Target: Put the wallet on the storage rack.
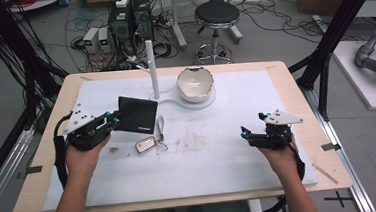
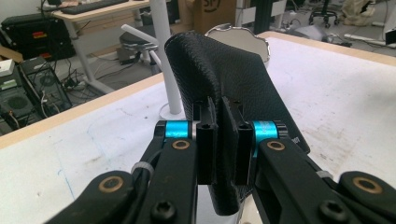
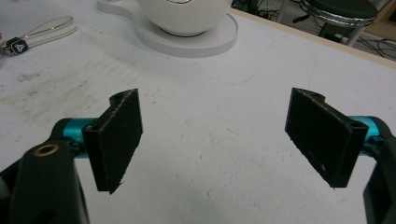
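White mat covers the table, lab clutter behind. Left gripper is clamped on black wallet, lifted at the mat's left, so pickup looks done, placement left. Right gripper idles, jaws apart. Keychain, bowl stand close by; open room centre-right.

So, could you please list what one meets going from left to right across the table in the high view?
Left gripper → black wallet clamped in it → white bowl on its stand → right gripper, jaws apart.
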The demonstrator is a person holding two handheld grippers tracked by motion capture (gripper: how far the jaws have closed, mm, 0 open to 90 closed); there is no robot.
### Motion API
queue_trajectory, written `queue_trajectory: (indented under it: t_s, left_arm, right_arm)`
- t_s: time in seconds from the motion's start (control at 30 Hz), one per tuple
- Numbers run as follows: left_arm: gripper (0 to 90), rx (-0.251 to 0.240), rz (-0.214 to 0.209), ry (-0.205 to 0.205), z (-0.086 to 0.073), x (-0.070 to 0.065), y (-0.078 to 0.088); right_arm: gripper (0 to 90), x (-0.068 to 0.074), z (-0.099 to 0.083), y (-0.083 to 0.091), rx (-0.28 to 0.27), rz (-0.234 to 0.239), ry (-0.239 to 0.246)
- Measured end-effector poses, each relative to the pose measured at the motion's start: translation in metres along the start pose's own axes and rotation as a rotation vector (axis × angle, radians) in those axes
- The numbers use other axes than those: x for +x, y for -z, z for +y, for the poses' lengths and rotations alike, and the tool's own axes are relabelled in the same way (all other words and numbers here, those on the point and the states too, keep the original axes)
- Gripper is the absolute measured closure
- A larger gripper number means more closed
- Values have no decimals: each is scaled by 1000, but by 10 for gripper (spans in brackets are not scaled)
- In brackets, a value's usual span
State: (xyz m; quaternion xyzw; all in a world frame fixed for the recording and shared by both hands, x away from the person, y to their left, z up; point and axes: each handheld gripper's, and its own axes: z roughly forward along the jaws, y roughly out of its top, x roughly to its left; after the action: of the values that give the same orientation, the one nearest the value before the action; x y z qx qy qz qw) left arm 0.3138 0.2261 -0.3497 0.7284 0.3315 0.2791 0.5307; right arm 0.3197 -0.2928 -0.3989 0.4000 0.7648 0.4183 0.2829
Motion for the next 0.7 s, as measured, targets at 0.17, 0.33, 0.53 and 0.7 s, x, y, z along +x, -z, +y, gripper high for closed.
queue_trajectory:
  t_s: [0.17,0.33,0.53,0.7]
  left_arm:
    - [843,-3,-34,-28,2,-3,1]
    - [843,-13,-72,-45,3,-7,-1]
    - [843,-29,-151,-78,5,-15,-5]
    - [843,-20,-223,-141,7,-26,-10]
  right_arm:
    - [194,4,2,0,-8,33,22]
    - [194,6,5,1,-28,68,40]
    - [193,10,7,2,-41,122,68]
    - [194,14,11,2,-51,158,87]
